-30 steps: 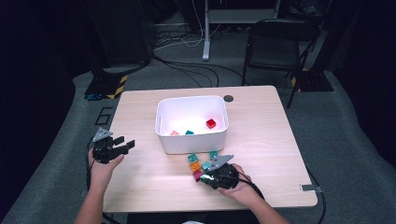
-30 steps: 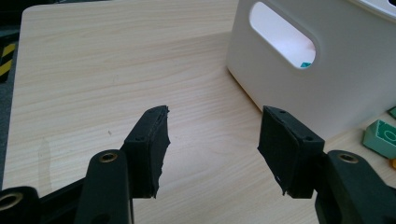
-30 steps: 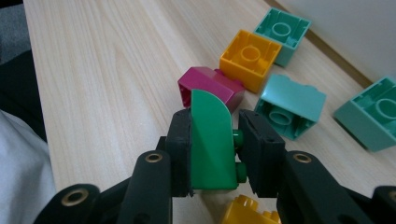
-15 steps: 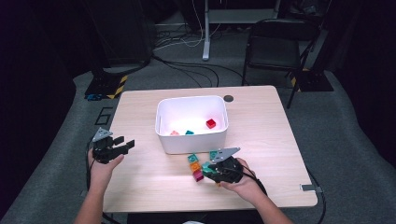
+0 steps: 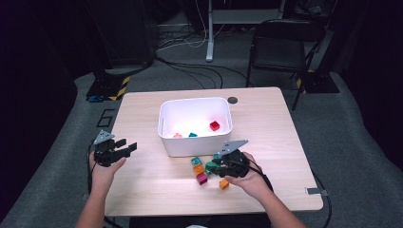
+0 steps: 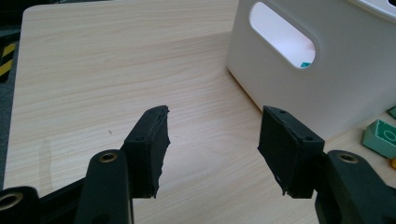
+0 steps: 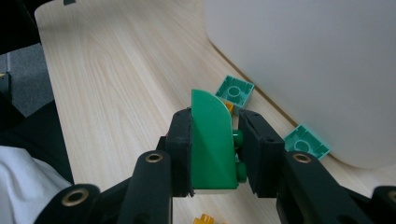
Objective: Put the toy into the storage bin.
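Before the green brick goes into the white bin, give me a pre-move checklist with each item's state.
1. Right gripper shut on the green brick: ok.
2. Brick seated squarely between the jaws, curved end up: ok.
3. Brick lifted off the table: cannot tell.
4. White bin has free floor; red block sits to one side: ok.
5. Left gripper open, holding nothing, apart from the bin: ok.
6. Loose teal blocks lie against the bin wall below the brick: not ok, lift before crossing.

Green curved brick [image 7: 212, 140], upright, clamped
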Tool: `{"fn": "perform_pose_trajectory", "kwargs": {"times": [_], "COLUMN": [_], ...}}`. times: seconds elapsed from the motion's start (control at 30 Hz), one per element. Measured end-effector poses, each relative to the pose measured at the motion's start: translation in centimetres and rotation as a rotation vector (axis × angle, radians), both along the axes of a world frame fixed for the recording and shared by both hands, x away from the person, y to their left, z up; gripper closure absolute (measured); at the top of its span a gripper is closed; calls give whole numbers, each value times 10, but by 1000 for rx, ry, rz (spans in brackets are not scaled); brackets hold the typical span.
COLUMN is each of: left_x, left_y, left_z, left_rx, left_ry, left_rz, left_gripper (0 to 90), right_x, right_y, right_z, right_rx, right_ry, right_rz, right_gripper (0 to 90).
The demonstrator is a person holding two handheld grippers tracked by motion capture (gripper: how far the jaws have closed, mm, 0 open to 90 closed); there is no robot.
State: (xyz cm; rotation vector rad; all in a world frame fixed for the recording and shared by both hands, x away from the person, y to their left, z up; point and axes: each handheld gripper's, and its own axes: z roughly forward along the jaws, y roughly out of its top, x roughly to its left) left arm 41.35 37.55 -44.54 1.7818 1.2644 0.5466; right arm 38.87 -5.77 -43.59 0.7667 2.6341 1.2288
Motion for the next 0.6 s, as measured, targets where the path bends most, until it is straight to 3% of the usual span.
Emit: {"fn": "perform_pose_trajectory", "kwargs": {"times": [0.6], "left_x": [0], "left_y": [2], "left_z": [1], "left_rx": [-5], "left_ry": [-1], "left_rz": [3], "left_gripper": [422], "right_x": [18], "right_y": [5], "right_z": [53], "right_rx": [16], "right_ry": [-29], "right_rz": [5], "right_gripper": [659]}}
